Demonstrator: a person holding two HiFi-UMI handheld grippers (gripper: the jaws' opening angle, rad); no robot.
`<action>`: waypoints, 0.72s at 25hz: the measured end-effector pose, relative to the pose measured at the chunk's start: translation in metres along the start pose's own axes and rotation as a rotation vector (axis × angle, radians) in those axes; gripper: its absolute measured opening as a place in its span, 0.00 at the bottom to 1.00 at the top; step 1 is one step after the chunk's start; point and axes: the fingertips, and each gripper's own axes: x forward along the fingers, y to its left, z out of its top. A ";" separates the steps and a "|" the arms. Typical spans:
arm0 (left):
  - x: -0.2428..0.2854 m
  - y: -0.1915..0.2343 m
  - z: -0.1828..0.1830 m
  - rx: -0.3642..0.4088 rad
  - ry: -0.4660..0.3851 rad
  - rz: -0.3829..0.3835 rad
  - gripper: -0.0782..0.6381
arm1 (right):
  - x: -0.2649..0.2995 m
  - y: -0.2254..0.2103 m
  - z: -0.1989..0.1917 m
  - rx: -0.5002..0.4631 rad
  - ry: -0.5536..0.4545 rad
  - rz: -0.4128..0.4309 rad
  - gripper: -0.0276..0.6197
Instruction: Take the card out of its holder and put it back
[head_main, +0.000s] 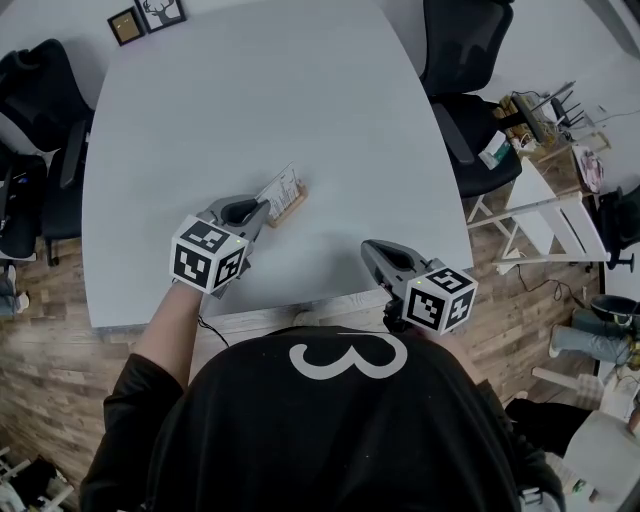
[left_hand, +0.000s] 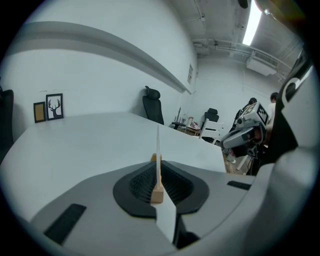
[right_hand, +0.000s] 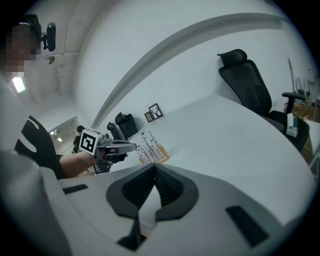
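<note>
My left gripper (head_main: 262, 213) is pinched on the card (left_hand: 158, 142), which stands in its wooden holder (head_main: 290, 208) (edge-on to me). I judge that either the lift-out or the release is what remains. Well right of the holder, my right gripper (head_main: 368, 246) hangs with its jaws together, empty.

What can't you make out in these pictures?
- Print on the card: too small in the head view, edge-on in the left gripper view.
- Where the left gripper meets the card: its own body covers it in the head view.
- Slot of the wooden holder: behind the card in the head view.
</note>
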 end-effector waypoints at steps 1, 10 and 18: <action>0.000 -0.001 -0.001 -0.004 0.001 0.000 0.15 | -0.001 0.000 -0.001 -0.002 0.000 0.001 0.06; -0.014 0.005 -0.006 -0.070 -0.029 0.065 0.24 | -0.008 0.009 -0.005 -0.015 -0.007 0.016 0.06; -0.049 -0.012 -0.010 -0.207 -0.060 0.134 0.28 | -0.035 0.014 -0.008 -0.029 -0.043 0.038 0.06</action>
